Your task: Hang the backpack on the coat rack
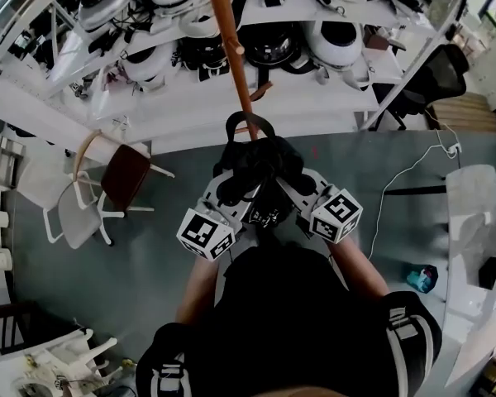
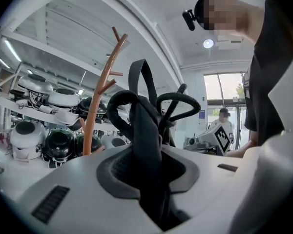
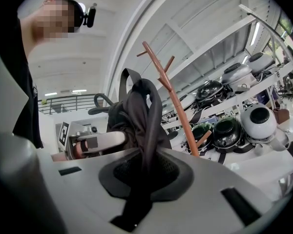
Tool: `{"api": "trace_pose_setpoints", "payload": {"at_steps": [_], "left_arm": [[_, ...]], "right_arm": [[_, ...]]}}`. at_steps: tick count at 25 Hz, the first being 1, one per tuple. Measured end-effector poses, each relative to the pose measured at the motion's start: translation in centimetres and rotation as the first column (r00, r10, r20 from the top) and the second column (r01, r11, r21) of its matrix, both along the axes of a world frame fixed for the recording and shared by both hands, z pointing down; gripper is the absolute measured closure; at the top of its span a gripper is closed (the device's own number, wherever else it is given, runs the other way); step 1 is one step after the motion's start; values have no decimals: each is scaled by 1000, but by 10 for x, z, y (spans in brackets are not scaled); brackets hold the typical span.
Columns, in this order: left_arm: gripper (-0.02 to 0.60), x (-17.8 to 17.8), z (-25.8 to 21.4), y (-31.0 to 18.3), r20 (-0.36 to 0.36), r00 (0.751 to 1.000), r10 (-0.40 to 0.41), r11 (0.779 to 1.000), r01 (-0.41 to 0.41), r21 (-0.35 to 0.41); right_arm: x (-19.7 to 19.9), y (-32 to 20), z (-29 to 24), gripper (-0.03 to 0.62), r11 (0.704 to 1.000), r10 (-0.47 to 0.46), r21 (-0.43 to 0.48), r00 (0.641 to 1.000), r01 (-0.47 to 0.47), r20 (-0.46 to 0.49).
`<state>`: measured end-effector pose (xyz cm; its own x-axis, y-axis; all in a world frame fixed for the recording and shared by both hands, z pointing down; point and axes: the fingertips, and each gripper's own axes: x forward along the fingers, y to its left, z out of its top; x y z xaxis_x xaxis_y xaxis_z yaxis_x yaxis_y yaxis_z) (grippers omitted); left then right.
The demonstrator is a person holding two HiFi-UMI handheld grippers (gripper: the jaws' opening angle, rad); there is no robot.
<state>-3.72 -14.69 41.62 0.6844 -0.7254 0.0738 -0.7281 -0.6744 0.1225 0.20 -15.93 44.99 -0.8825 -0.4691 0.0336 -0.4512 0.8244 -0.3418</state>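
– What are the fingers doing now?

– Both pairs are pinching. In the left gripper view, the jaws of my left gripper [image 2: 149, 177] are pressed on a black strap [image 2: 145, 130] that rises between the pads. In the right gripper view, my right gripper [image 3: 142, 179] does the same, with its jaws closed on a dark fold of strap and cloth.

– And the pose of the hands?

– Both grippers point level, side by side, with the marker cubes toward the person's body. The forearms [image 1: 360, 267] come forward from the black shirt and draw nearer to each other at the front, so the two tips almost meet.

– Where is the backpack?

– The backpack [image 1: 260, 160] is held in the air between the two tips, in front of the chest and above the grey floor [image 1: 132, 279]. Its top loop [image 1: 250, 124] stands up just beside the orange-brown coat rack [image 1: 231, 48]. I cannot tell if the loop touches the pole, and it is not yet on a peg. Behind the rack I see white shelves [image 1: 298, 98] full of helmets [image 1: 335, 44].
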Motion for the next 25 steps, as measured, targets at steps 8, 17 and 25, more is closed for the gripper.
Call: {"api": "trace_pose_setpoints", "payload": {"at_steps": [8,17,25], "left_arm": [[474,-16,5,-33,5,998,66,998,-66,9],[474,-18,0,-57,-1,991,134,990,-134,33],[477,-18,-16,-71,-35,987,154,987,-152,51]], "right_arm": [[-15,-32,5,542,998,58,11,998,-58,-1],[-18,-52,2,542,994,103,21,995,-103,-3],[-19,-66,-11,542,993,114,37,993,-114,3]]}}
